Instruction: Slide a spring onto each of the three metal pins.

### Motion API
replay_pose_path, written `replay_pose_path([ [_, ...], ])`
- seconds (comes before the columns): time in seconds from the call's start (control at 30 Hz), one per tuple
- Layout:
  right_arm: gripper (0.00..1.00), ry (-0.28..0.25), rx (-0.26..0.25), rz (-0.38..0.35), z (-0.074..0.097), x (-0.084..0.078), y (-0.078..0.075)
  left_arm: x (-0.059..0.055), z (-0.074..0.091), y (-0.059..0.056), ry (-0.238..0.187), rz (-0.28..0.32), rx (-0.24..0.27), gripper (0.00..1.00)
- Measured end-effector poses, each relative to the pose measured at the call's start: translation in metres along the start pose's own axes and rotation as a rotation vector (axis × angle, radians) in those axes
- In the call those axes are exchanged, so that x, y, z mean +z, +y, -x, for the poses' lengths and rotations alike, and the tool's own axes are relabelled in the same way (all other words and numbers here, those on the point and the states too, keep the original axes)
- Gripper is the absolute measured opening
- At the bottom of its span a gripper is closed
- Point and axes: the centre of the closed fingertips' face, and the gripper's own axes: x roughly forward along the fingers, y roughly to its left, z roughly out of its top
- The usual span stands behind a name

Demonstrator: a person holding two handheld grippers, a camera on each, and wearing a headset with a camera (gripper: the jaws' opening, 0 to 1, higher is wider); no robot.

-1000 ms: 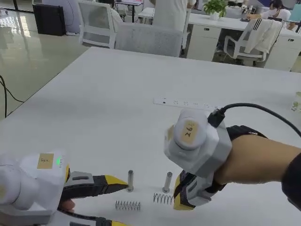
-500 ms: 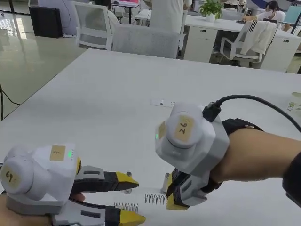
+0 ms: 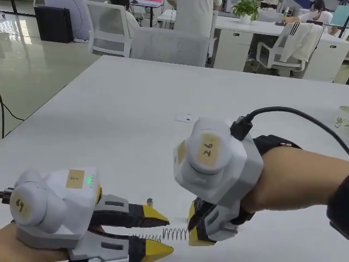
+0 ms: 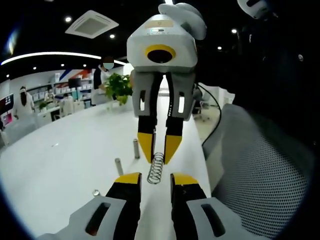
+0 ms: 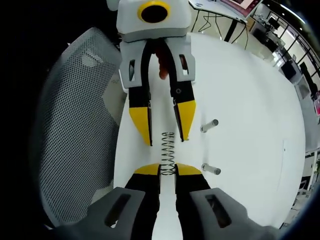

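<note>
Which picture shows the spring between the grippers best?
The right gripper view: the whole spring stands out against the white table, coils clear. The left gripper view shows it shorter and slanted. The head view shows it small, low in the picture.

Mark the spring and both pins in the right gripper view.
spring [image 5: 167, 147]: right gripper view, middle coils.
upper pin [image 5: 209, 125]: right gripper view, mid-shaft.
lower pin [image 5: 211, 169]: right gripper view, mid-shaft.

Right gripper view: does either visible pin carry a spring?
No, both pins are bare; the spring sits apart from them.
</note>
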Motion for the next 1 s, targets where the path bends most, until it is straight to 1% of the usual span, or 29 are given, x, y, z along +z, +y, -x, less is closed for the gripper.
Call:
replay_pose_path([
  [0.27, 0.08, -0.008, 0.004, 0.024, 0.0002, 0.0049, 0.0040, 0.0006, -0.0025, -0.0052, -0.002, -0.011, -0.020, 0.07],
  [0.4, 0.08, -0.006, 0.009, 0.031, -0.0002, 0.0049, 0.0060, 0.0005, -0.0022, -0.0056, -0.003, -0.014, -0.021, 0.03],
  [0.6, 0.08, -0.005, 0.005, 0.036, 0.0008, 0.0050, 0.0061, 0.0002, -0.0024, -0.0063, -0.009, -0.015, -0.024, 0.03],
  [0.73, 0.08, -0.014, 0.012, 0.032, 0.0003, 0.0045, 0.0065, 0.0007, -0.0020, -0.0068, -0.013, -0.015, -0.026, 0.03],
  [0.87, 0.13, -0.015, 0.014, 0.017, -0.0021, 0.0011, 0.0053, 0.0009, -0.0020, -0.0073, -0.015, -0.009, -0.027, 0.03],
  [1.0, 0.12, -0.009, 0.021, 0.011, -0.0051, -0.0029, 0.0065, 0.0034, -0.0014, -0.0064, -0.026, -0.007, -0.026, 0.03],
])
